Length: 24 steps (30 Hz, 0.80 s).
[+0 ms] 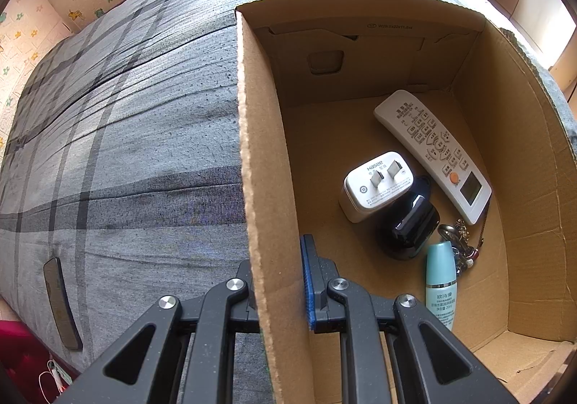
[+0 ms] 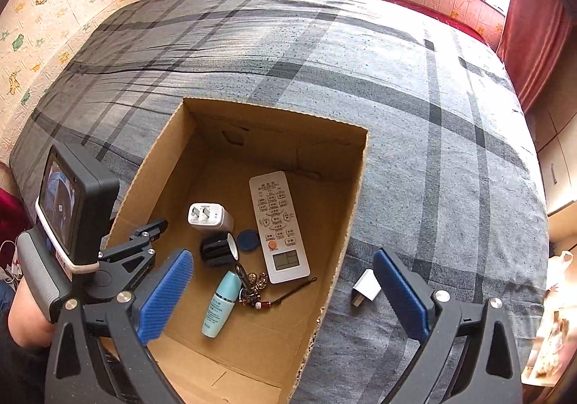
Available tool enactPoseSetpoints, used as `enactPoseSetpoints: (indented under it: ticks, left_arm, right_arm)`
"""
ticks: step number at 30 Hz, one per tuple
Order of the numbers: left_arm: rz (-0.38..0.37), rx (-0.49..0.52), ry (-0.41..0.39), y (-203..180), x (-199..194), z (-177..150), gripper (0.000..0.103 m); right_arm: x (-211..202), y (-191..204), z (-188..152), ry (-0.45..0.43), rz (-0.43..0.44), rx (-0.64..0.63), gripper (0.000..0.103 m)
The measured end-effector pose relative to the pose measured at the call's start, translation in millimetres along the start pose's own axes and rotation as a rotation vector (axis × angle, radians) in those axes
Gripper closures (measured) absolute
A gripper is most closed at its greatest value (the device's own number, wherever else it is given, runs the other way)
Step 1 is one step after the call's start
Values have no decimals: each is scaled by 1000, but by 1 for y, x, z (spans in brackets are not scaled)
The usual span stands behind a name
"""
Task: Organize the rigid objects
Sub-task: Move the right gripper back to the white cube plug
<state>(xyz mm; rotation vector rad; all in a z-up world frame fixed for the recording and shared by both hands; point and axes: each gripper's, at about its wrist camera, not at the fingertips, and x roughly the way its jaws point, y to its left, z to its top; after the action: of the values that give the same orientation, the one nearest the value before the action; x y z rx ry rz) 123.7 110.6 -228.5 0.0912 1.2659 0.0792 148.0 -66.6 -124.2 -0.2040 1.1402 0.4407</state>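
Note:
An open cardboard box (image 2: pixel 357 187) sits on a grey plaid bed. Inside lie a white remote (image 2: pixel 277 223), a white Hasee charger (image 1: pixel 377 185), a black glossy object (image 1: pixel 409 223), a blue round disc (image 2: pixel 248 240), a teal bottle (image 2: pixel 220 303) and a bunch of keys (image 2: pixel 254 286). My left gripper (image 1: pixel 281 281) is shut on the box's left wall (image 1: pixel 259 187); one blue pad (image 1: pixel 308 281) shows inside the box. My right gripper (image 2: pixel 281 256) hangs open above the box's near right side, with nothing between its fingers. A small white plug (image 2: pixel 366 286) lies on the bed just right of the box.
A dark phone (image 1: pixel 61 306) lies near the bed's left edge. Patterned wall panels run behind the bed, and a red curtain (image 2: pixel 533 36) hangs at the right. The left gripper's body and screen (image 2: pixel 65 202) stand by the box's left wall, held by a hand.

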Motion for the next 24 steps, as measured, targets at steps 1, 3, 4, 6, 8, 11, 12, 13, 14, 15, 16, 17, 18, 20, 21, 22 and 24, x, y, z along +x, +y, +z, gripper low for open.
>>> enactPoseSetpoints:
  ticks: [1,3,4,6,8,11,12,13,14,15,16,17,18,20,21,22,24]
  left_arm:
    - [0,0,0,0,0,0,87]
    - [0,0,0,0,0,0,87]
    - [1,1,0,0,0,0,87]
    - [0,1,0,-1,0,0,87]
    - [1,1,-1,-1,0,0,87]
    - [1,1,-1,-1,0,-1,87]
    - [2,2,-1,-1,0,-1,87]
    - [3,3,-1,-1,0,-1,87]
    - [4,3,-1,-2,0,-1,87]
    - [5,3,-1,-2,0,-1,87]
    - [5,3,-1,-2,-1,-1,87]
    - [5,3,-1,-2,-1,-1,87]
    - [4,3,-1,-2,-1,-1,87]
    - [5,4,-1,-2,0,-1,87]
    - [7,5,0,-2,0,-1,87]
    - [8,6,1,-3,0,0,87]
    - [11,8,2,-4,0,0,87]
  right_arm:
    - [-2,-3,0,-3,-5,2,0]
    - [-6,-10,-1,-7,-15,4,0]
    - [-8,-14,-2,-8,-19,8,0]
    - [-10,-21,-3,-12,-25,19,0]
    - [-12,-28,-5,-13,-32,27,0]
    - [-14,-38,-7,-15,-37,36,0]
    - [-15,-41,-8,-18,-40,40,0]
    - [-16,-44,-9,-21,-41,43,0]
    - [-17,-47,-10,-24,-41,46,0]
    - [-17,-51,-12,-28,-41,50,0]
    - [-17,-55,-13,-32,-40,54,0]
    - [-17,-58,-15,-36,-41,58,0]
    - [-16,-62,-17,-38,-46,64,0]
    - [-14,-70,-22,-39,-54,69,0]
    - [-14,-74,-24,-41,-57,74,0]
    - [-13,-78,-26,-44,-60,79,1]
    - [-11,-84,-31,-45,-65,85,0]
